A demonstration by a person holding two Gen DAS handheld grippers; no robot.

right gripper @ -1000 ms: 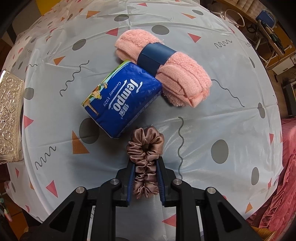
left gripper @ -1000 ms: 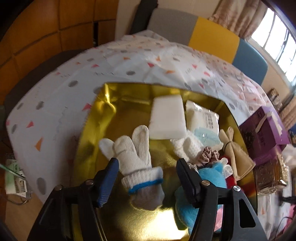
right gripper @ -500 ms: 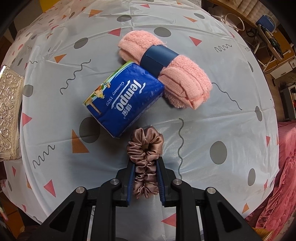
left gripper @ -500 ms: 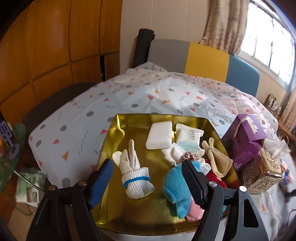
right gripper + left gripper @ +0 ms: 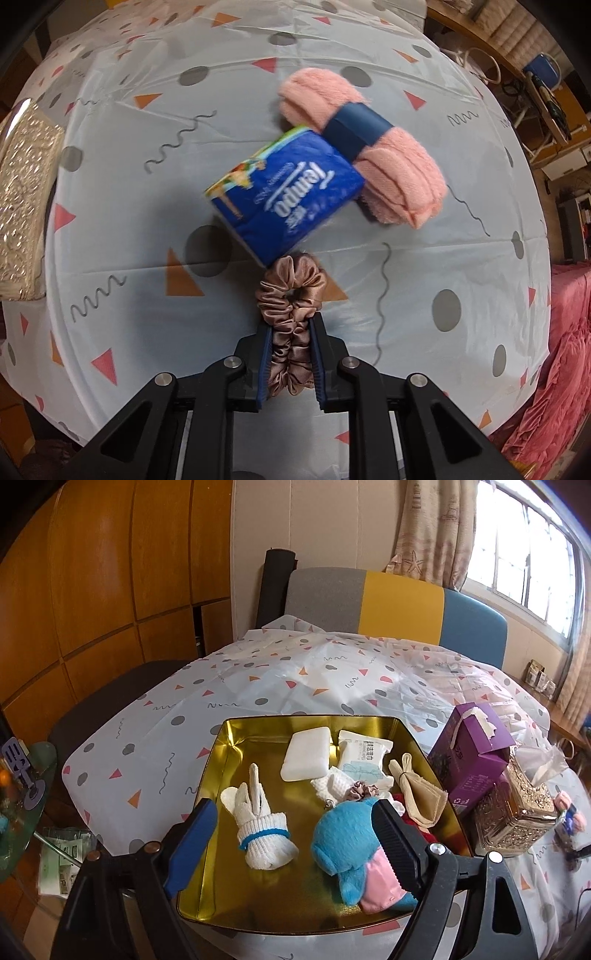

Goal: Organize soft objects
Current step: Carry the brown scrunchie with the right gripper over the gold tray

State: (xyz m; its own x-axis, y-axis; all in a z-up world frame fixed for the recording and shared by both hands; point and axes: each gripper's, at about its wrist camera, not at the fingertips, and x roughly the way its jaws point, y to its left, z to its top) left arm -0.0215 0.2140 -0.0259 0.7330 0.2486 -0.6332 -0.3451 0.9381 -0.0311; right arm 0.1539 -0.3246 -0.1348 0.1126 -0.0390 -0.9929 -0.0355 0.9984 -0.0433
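Observation:
My left gripper [image 5: 291, 823] is open and empty, held above the near end of a gold tray [image 5: 221, 746]. In the tray lie a rolled white glove with a blue band [image 5: 258, 823], a blue and pink plush toy [image 5: 351, 853], a white sponge [image 5: 306, 753], a wet-wipe pack [image 5: 364, 757], a small scrunchie [image 5: 364, 790] and a beige bow [image 5: 417, 794]. My right gripper [image 5: 290, 334] is shut on a brown satin scrunchie [image 5: 291, 291], held above the table. Beyond it lie a blue Tempo tissue pack [image 5: 284, 199] and a pink rolled towel with a blue band [image 5: 362, 147].
A purple tissue box [image 5: 469, 753] and an ornate gold tissue box [image 5: 513, 812] stand right of the tray; the gold box also shows at the left edge of the right wrist view [image 5: 22, 199]. A grey, yellow and blue chair back [image 5: 395, 605] stands behind the table.
My left gripper has pulled back and up from the glove, which stays in the tray. My right gripper has moved left with the scrunchie, keeping its hold.

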